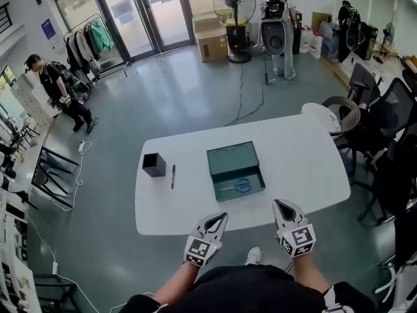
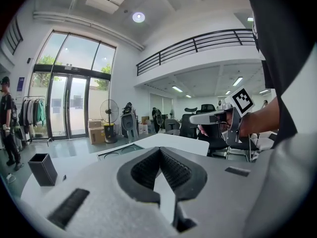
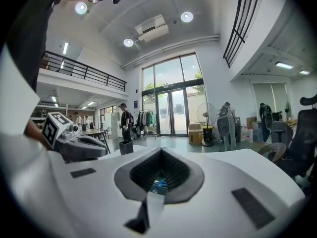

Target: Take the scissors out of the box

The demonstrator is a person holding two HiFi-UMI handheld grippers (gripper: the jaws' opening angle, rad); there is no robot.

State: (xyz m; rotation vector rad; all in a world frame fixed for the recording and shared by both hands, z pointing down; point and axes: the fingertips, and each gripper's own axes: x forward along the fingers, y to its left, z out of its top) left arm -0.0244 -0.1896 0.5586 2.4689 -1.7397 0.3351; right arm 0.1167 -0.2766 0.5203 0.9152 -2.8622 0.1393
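A dark green box (image 1: 232, 158) lies open in the middle of the white table (image 1: 300, 162), its lid half on the far side. Blue-handled scissors (image 1: 238, 186) lie flat in its near half. Both grippers hover at the table's near edge, short of the box and apart from it. My left gripper (image 1: 221, 218) is below the box's left corner with its jaws together and nothing in them. My right gripper (image 1: 280, 205) is to the right of the box, also shut and empty. The left gripper view shows the box (image 2: 119, 151) beyond the closed jaws.
A black square cup (image 1: 154, 164) and a dark pen (image 1: 172, 176) lie on the table's left part. Office chairs (image 1: 384, 122) and a small round table (image 1: 324, 115) crowd the right side. A person (image 1: 62, 93) stands at far left, a fan (image 1: 234, 18) behind.
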